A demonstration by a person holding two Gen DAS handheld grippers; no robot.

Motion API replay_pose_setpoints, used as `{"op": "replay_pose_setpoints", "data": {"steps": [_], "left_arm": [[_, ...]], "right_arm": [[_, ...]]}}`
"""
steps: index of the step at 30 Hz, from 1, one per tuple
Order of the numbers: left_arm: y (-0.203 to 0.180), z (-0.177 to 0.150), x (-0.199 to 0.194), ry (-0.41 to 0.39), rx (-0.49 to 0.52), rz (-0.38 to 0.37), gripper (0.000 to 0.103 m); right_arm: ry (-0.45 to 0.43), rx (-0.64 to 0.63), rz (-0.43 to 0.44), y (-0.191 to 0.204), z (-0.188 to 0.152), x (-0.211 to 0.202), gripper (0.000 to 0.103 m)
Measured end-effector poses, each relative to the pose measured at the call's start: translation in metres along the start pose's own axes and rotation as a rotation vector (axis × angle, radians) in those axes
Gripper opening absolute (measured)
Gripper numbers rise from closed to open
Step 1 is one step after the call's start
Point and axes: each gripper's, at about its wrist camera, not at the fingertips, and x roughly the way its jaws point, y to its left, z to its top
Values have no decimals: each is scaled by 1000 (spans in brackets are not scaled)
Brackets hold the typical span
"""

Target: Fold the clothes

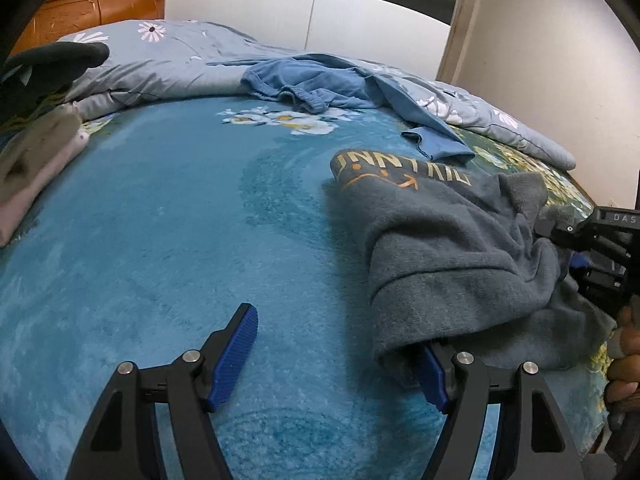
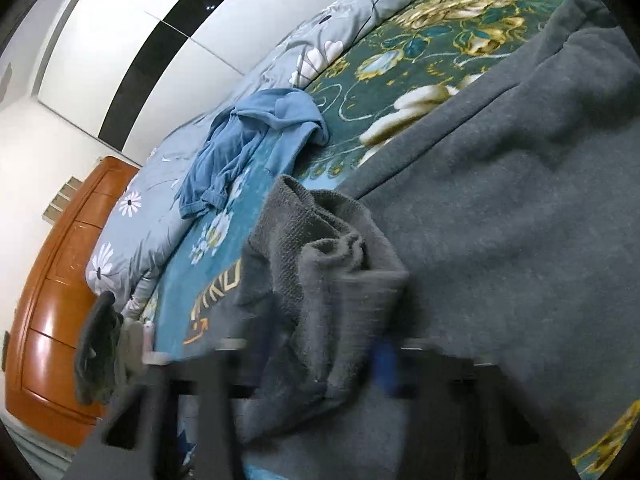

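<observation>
The grey sweatshirt (image 1: 452, 248) lies crumpled on the teal blanket (image 1: 160, 240) toward the right side of the bed, its yellow lettering facing up. The left gripper (image 1: 336, 356) stands with its jaws wide apart, pointing down at the blanket: the left finger (image 1: 236, 360) rests clear over bare blanket, while the right finger is tucked under the sweatshirt's near hem, so the cloth edge drapes over it and is not pinched. The right gripper (image 2: 320, 364) comes in from the right edge in the left wrist view, and a bunched fold of the sweatshirt (image 2: 320, 248) rises between its fingers; that view is smeared, but the jaws look narrow and seem to be clamped on the fold. A hand (image 1: 624, 356) holds the right gripper's handle at the right edge. A blue shirt (image 1: 320, 84) lies further back, well apart, by the flowered quilt (image 1: 168, 60).
</observation>
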Motion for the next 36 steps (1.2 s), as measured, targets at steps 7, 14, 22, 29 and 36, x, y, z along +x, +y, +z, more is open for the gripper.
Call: {"op": "replay_pose_setpoints", "data": {"steps": [7, 14, 22, 29, 36], "left_arm": [[-2, 0, -3, -2, -13, -16, 76], [-23, -6, 0, 10, 54, -13, 77], [-20, -6, -6, 34, 56, -46, 77], [0, -3, -38, 83, 37, -212, 77], [-22, 42, -45, -12, 66, -210, 77]], "right_arm": [[-127, -156, 162, 23, 17, -54, 15], [-165, -82, 92, -38, 12, -69, 15], [-114, 46, 102, -80, 8, -55, 18], [-135, -2, 35, -92, 11, -83, 33], [-194, -76, -22, -71, 33, -106, 36]]}}
